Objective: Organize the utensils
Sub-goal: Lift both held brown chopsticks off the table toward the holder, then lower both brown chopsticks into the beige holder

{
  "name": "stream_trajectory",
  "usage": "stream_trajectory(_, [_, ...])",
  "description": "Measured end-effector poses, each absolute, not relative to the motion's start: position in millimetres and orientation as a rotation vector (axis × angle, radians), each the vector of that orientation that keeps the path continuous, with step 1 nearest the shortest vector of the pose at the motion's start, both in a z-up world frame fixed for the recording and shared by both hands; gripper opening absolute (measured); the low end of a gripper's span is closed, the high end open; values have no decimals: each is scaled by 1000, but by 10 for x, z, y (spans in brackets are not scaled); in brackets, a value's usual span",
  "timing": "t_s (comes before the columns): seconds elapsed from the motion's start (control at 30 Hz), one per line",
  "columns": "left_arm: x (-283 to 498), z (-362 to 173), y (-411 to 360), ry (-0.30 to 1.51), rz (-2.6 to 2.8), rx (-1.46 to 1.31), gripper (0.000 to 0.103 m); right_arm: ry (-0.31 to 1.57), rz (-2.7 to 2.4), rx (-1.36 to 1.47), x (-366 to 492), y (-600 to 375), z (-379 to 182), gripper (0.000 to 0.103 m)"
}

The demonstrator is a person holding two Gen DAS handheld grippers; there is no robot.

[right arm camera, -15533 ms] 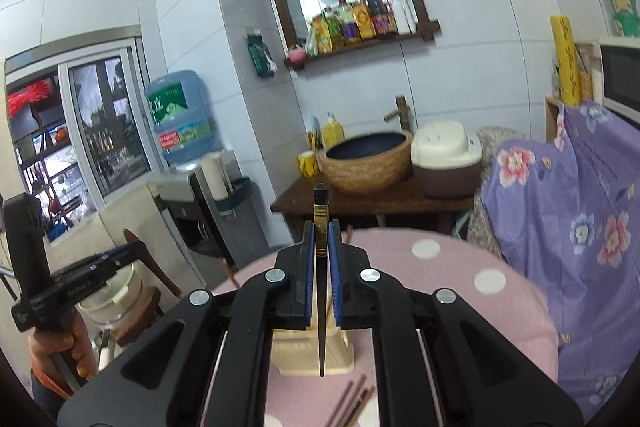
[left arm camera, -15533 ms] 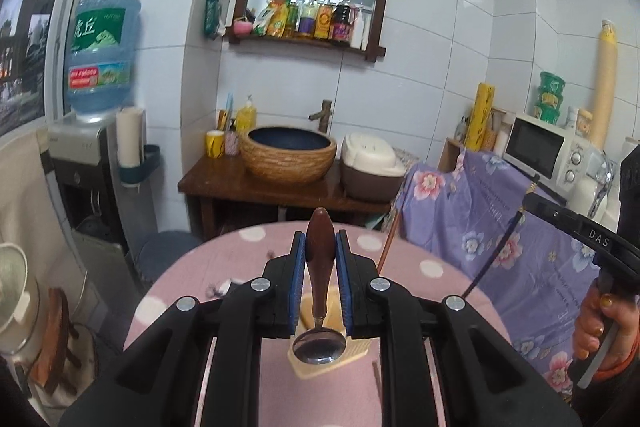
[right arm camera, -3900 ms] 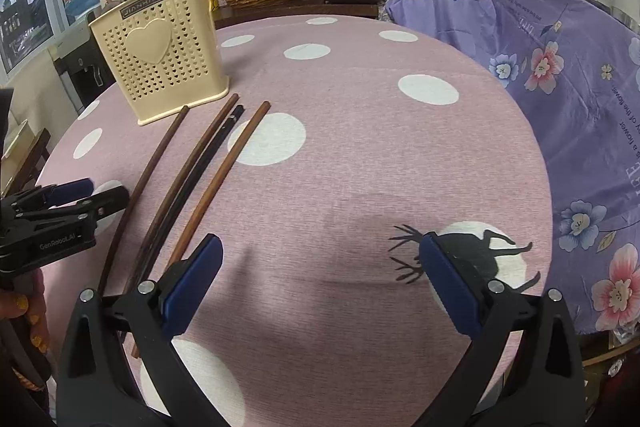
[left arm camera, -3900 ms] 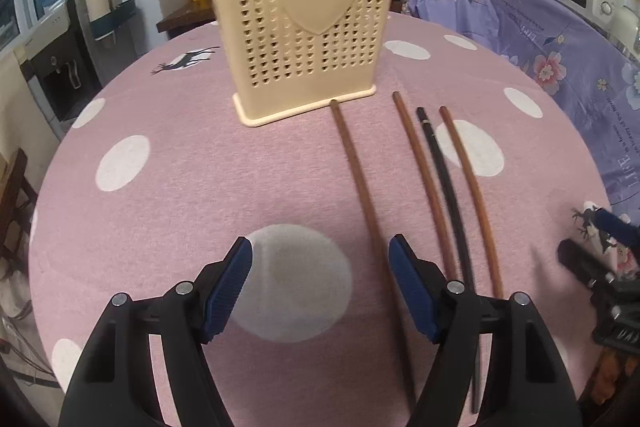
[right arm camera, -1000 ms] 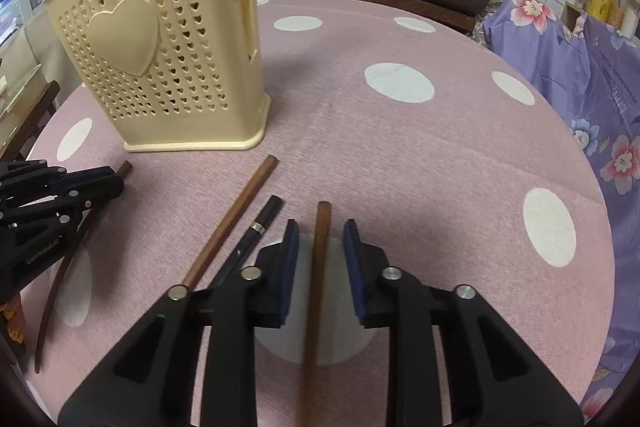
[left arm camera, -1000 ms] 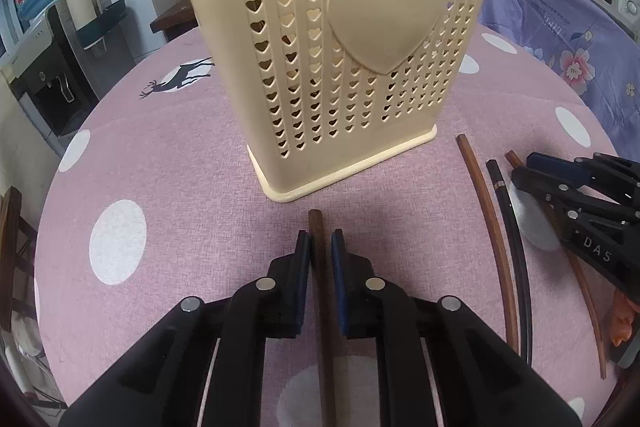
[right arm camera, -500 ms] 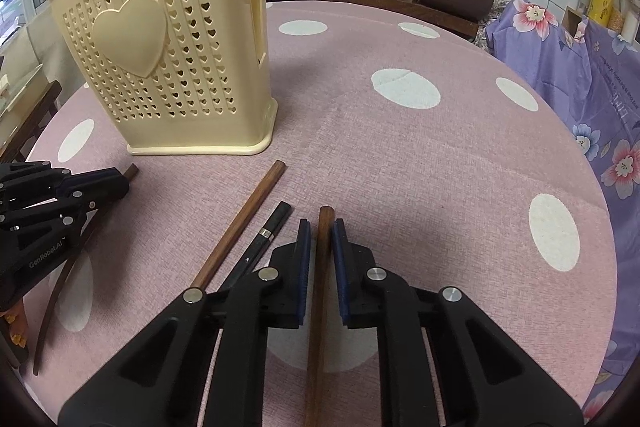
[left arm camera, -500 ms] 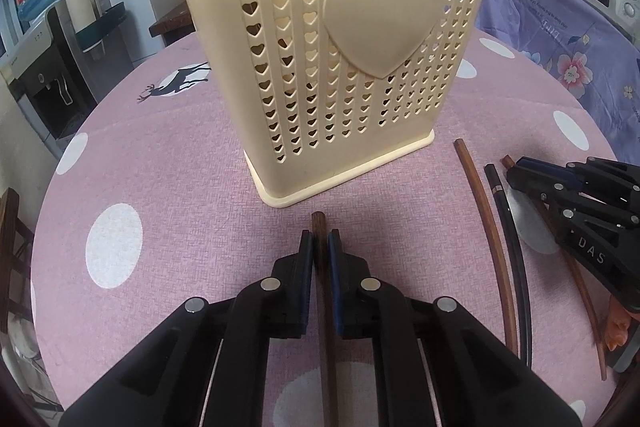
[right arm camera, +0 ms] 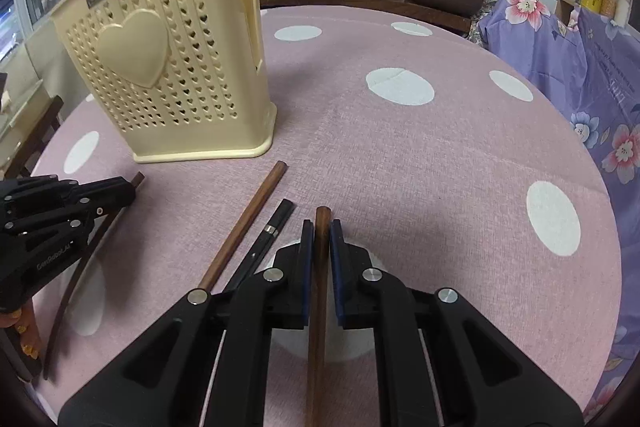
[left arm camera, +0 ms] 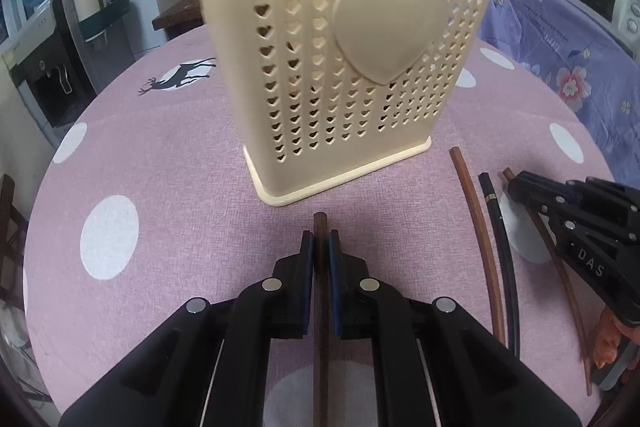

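Both claws have just closed, the left claw (left arm camera: pixel 320 247) now pinching the leftmost brown chopstick (left arm camera: pixel 320 327) and the right claw (right arm camera: pixel 319 231) the rightmost chopstick (right arm camera: pixel 316 307) (two more lie between) on the desk (right arm camera: pixel 420 155), ready for lifting into the near cream holder (right arm camera: pixel 168 67).

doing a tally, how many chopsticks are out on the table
4: one in the left gripper, one in the right gripper, a brown chopstick and a black chopstick between. The holder may hide more.
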State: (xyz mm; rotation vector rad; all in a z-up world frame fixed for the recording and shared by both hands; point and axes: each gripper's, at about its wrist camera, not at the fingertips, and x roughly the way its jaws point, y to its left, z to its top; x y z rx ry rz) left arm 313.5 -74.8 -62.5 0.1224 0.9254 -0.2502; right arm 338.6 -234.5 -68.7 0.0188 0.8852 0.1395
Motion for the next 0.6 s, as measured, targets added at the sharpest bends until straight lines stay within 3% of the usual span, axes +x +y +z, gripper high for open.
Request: stream_trajectory(0.6, [2120, 743, -359, 591, -375, -49, 8, 516, 235, 140, 2418, -2589, 780, 9])
